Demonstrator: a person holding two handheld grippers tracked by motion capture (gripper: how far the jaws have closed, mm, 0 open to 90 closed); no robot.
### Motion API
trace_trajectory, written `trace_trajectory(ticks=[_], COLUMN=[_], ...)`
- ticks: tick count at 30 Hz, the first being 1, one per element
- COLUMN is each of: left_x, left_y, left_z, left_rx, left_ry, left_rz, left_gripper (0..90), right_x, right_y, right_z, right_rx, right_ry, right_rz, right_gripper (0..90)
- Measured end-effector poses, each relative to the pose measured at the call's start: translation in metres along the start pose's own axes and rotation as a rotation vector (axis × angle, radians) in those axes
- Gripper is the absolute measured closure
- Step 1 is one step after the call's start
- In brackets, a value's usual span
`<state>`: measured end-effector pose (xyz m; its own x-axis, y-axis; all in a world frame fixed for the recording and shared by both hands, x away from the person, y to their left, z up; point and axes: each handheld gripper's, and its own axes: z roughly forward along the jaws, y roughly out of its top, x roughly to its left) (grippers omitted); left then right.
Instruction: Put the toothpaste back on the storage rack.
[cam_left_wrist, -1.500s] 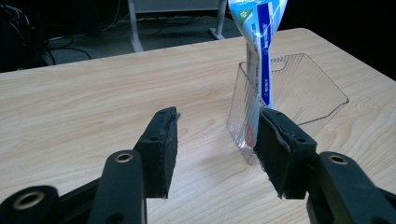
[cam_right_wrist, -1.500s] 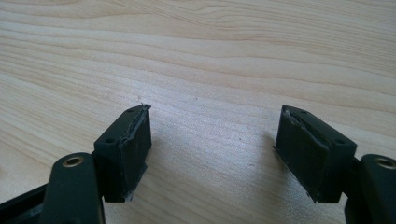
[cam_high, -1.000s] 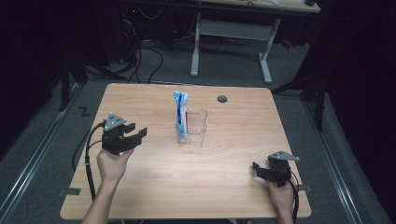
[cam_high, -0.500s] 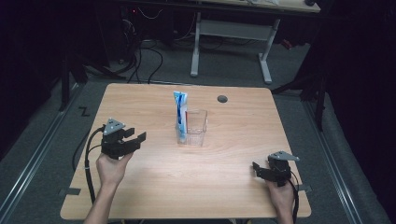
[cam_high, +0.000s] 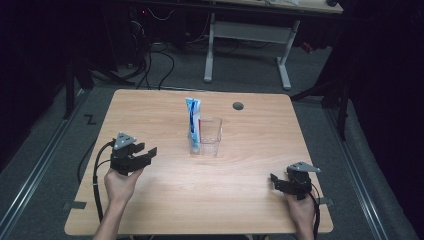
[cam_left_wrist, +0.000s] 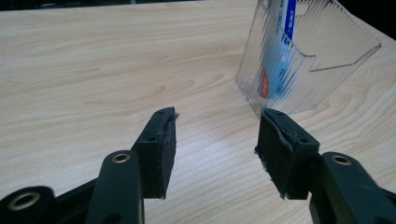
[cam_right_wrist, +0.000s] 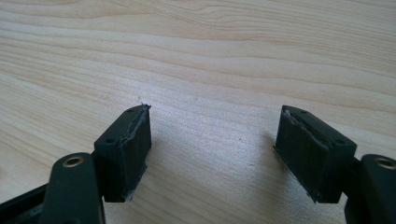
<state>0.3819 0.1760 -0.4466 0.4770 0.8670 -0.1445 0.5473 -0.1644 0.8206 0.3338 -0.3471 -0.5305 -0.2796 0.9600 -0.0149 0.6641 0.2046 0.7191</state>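
Spanning most of the high view, a light wooden tabletop (cam_high: 240, 200) stands on a grey floor (cam_high: 50, 150) in a dark room. Beyond its far edge a white-legged desk frame (cam_high: 247, 35) stands among black cables (cam_high: 160, 60). A round grommet hole (cam_high: 238, 106) sits near the tabletop's far edge, right of centre. Near the middle stands a clear ribbed plastic container (cam_high: 210, 136), upright, with a blue-and-white tube (cam_high: 193, 122) standing upright at its left side; through the ribbed wall in the left gripper view the tube (cam_left_wrist: 280, 65) appears to be inside the container (cam_left_wrist: 306, 60). The left tongs (cam_high: 145, 155), held in the person's left hand (cam_high: 119, 184), lie to the container's left, well apart from it, jaws spread wide and empty, pointing toward it with bare wood between. The right tongs (cam_high: 276, 181), held in the right hand (cam_high: 300, 210) near the tabletop's right front corner, are likewise spread apart with nothing between the jaws, over bare wood grain (cam_right_wrist: 210, 70). A black cable (cam_high: 97, 175) loops from the left tongs over the tabletop's left edge.
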Motion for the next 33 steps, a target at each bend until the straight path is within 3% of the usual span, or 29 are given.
trace_trajectory(ticks=[20, 26, 33], left_x=[0.004, 0.003, 0.005], left_y=[-0.027, -0.032, -0.040], left_z=[0.017, 0.023, 0.031], left_rx=[0.064, 0.085, 0.094], left_ry=[0.019, 0.037, 0.039], left_rz=[-0.027, -0.018, -0.047], left_gripper=[44.9, 43.7, 42.5], right_x=[0.000, 0.000, 0.000], right_y=[0.000, 0.000, 0.000], right_z=[0.000, 0.000, 0.000], right_rx=[0.000, 0.000, 0.000], right_ry=[0.000, 0.000, 0.000], right_rz=[0.000, 0.001, 0.001], right_gripper=[26.4, 26.5, 26.5])
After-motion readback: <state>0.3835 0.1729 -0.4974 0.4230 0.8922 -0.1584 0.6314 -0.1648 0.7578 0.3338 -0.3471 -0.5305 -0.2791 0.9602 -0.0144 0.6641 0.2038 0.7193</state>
